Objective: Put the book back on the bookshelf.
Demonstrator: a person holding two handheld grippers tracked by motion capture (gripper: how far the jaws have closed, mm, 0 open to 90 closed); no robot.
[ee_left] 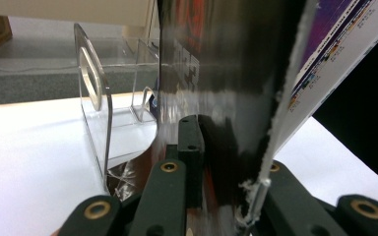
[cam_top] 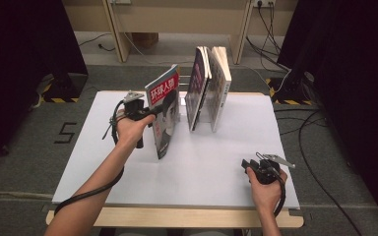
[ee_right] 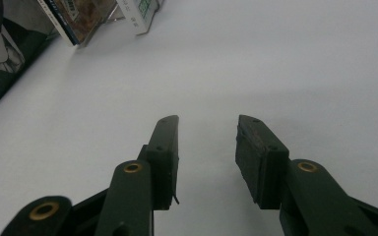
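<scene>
A magazine (cam_top: 165, 113) with a red title band and a dark cover portrait stands upright on its lower edge on the white table top (cam_top: 202, 167), left of centre. My left gripper (cam_top: 152, 112) comes in from its left side and is shut on it. In the left gripper view the glossy cover (ee_left: 226, 73) runs up between the jaws of that gripper (ee_left: 229, 147), with the frayed page edges on the right. My right gripper (cam_top: 248, 164) rests near the front right of the table. Its jaws (ee_right: 206, 123) stand open over bare white surface with nothing between them.
Behind the magazine, several books (cam_top: 209, 88) stand leaning in a clear acrylic stand (ee_left: 96, 113) at the back of the table. Their lower corners (ee_right: 78, 14) appear far off in the right gripper view. Dark curtains, cables and a wooden frame surround the table.
</scene>
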